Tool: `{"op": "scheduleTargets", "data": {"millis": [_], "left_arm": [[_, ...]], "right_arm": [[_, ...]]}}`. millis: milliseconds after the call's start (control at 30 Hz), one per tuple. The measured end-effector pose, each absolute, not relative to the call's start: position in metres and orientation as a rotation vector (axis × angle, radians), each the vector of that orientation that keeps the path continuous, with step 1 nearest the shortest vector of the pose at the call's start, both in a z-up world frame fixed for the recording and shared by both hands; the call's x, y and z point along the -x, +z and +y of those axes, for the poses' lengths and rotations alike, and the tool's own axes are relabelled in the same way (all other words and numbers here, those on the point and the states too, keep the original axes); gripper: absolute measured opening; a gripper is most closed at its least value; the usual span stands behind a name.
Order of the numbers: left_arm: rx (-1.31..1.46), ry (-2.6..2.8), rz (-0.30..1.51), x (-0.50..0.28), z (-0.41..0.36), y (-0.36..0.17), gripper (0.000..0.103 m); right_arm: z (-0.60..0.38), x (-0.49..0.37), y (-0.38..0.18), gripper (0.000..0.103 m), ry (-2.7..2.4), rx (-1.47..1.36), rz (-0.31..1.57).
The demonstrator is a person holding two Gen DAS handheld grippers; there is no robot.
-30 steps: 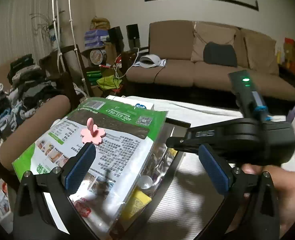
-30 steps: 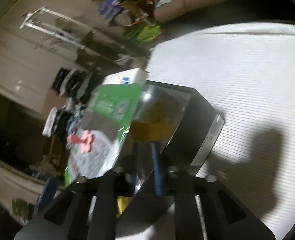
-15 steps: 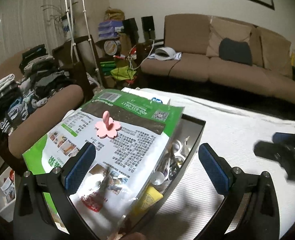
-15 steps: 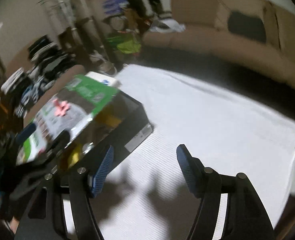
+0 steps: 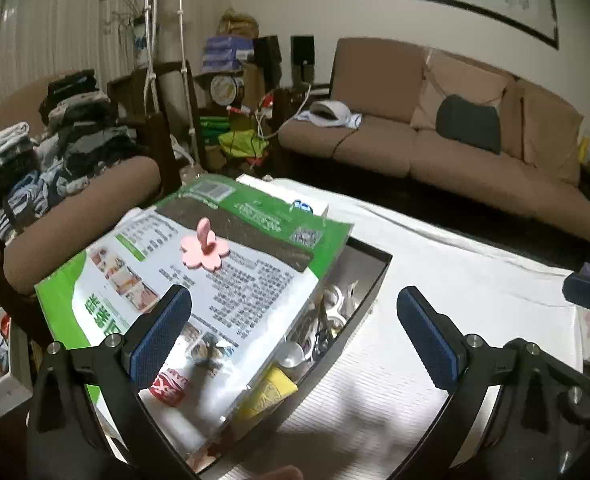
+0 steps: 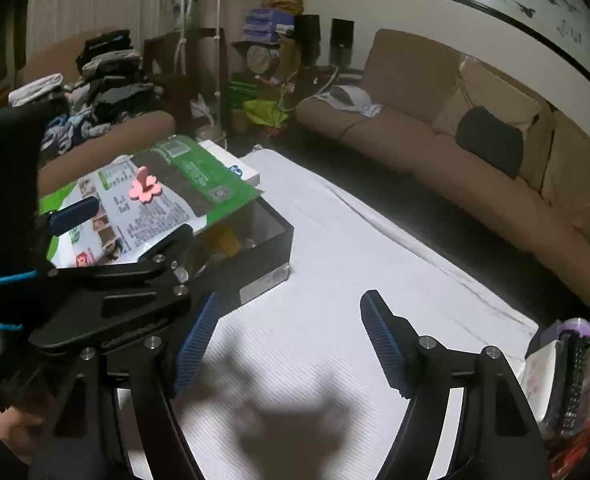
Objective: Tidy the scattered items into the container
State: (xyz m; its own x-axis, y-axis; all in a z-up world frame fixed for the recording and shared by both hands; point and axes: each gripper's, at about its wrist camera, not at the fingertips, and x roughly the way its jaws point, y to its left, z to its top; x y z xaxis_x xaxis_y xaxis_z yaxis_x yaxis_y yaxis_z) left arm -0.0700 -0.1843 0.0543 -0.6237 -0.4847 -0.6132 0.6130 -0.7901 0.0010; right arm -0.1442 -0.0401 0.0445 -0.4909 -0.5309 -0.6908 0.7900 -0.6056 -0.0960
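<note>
The right gripper (image 6: 287, 344) hangs over bare white cloth (image 6: 335, 280), its jaws opening with nothing between them. The left gripper (image 5: 293, 336) is spread wide too, empty, its near finger over the bag (image 5: 199, 280) and its far finger over the cloth beyond the box rim.

From the right gripper, the black box (image 6: 271, 248) lies ahead and to the left, past the left gripper's body, which fills that side of the right view. The green-and-white bag lies flat across the box top, its long axis running away from both tools toward the far armrest, one end overhanging the far side. A pink flower-shaped hook (image 5: 204, 250) sits on top of it. Under the bag's near edge a yellow packet (image 5: 271, 390) and some small metal pieces show inside the box.

The cloth between the grippers and the sofa carries no loose item. What is left outside the box seems to be at the right edge of the table: a purple tape roll (image 6: 575, 328), a dark remote (image 6: 573, 376) and a white packet (image 6: 539, 376), just right of the right gripper's outer finger. That cluster lies opposite the box, so the right gripper is clearly the nearer one; the next pick probably means swinging right, then carrying back left across the cloth. The remote's long axis runs roughly along the gripper's pointing line.
</note>
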Motion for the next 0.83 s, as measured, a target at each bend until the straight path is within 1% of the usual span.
{"op": "scheduleTargets", "data": {"millis": [233,833], "left_arm": [[-0.8,-2.334,0.157,0.0722,-0.1741,0.0551,0.103],[-0.82,-2.336,0.163,0.0706,-0.1804,0.0523,0.103]], "right_arm": [[-0.041,0.1467,0.0416,0.077,-2.141,-0.816,0.527],[-0.0405,0.1479,0.0397,0.078,-2.144,-0.828,0.53]]}}
